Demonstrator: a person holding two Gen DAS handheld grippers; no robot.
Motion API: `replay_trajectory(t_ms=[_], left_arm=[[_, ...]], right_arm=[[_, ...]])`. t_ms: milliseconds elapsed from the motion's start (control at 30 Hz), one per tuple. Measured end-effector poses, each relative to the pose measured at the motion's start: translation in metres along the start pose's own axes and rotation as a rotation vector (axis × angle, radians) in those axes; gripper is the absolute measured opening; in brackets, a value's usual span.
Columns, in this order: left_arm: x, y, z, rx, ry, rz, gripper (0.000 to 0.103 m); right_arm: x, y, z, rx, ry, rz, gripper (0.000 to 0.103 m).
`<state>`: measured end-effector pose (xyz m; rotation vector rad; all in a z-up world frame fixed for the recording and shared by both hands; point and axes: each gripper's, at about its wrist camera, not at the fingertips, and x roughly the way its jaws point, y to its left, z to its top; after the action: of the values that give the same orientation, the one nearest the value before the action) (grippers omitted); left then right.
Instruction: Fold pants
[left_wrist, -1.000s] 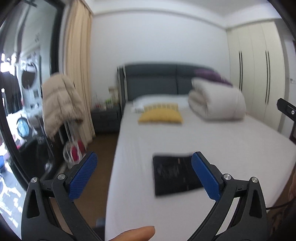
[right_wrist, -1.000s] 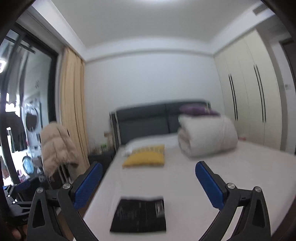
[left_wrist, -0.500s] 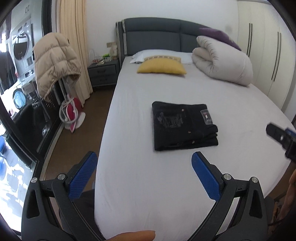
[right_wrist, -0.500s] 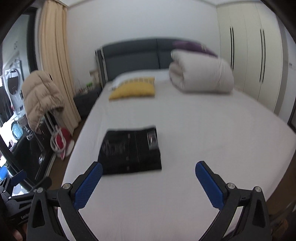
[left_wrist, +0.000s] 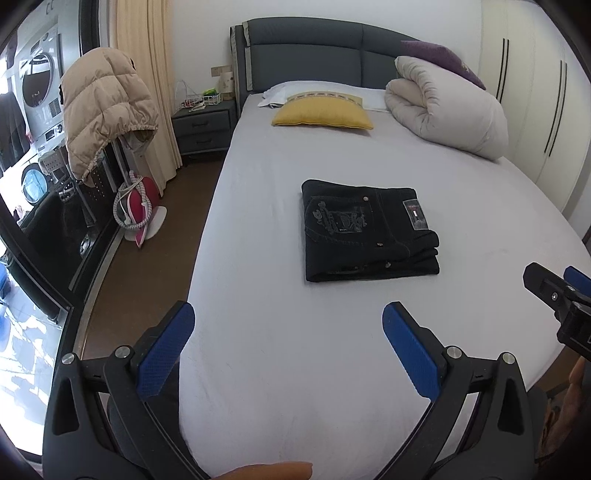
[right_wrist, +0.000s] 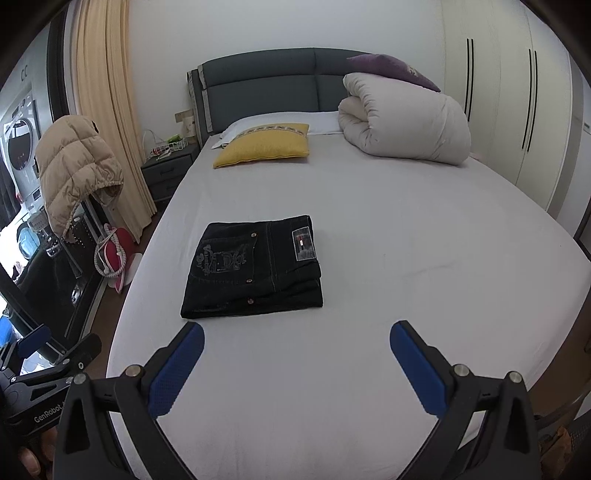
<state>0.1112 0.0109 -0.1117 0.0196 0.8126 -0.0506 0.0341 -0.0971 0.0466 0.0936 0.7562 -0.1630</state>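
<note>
A: Where are the black jeans (left_wrist: 369, 230) seen?

B: They are laid folded into a compact rectangle on the white bed (left_wrist: 332, 350), at about 12 o'clock from the left hand-held gripper (left_wrist: 288, 345) and about 11 o'clock from the right hand-held gripper (right_wrist: 297, 360).

A: How are the two held?

B: Both are spread wide, nothing being gripped, and both are kept apart from the jeans, near the foot of the bed.

A: What else is seen?

B: A yellow pillow (right_wrist: 264, 146) and a rolled white duvet (right_wrist: 404, 120) are placed by the headboard.
</note>
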Motion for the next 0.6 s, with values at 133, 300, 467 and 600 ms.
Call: replay_trajectory(t_ms=[133,300,467,600], left_arm=[[0.0019,0.0003,-0.0004,-0.001,0.008,0.000,0.103],[0.0039,-0.0006,-0.0004,0.000,0.013,0.000,0.103],[0.0078,-0.0018,-0.0020,0.002,0.022,-0.003,0.103],[0.0098,-0.0015,-0.0042,-0.001,0.027,-0.005,0.103]], right_arm=[[-0.0006,0.0001,-0.0003,-0.003,0.002,0.001,0.103],[0.0003,-0.0006,0.0002,-0.006,0.004,0.003,0.103],[-0.0005,0.0003,0.0009,-0.017,0.002,0.005,0.103],[-0.0002,0.0022,0.0003,-0.024,0.003,0.006,0.103]])
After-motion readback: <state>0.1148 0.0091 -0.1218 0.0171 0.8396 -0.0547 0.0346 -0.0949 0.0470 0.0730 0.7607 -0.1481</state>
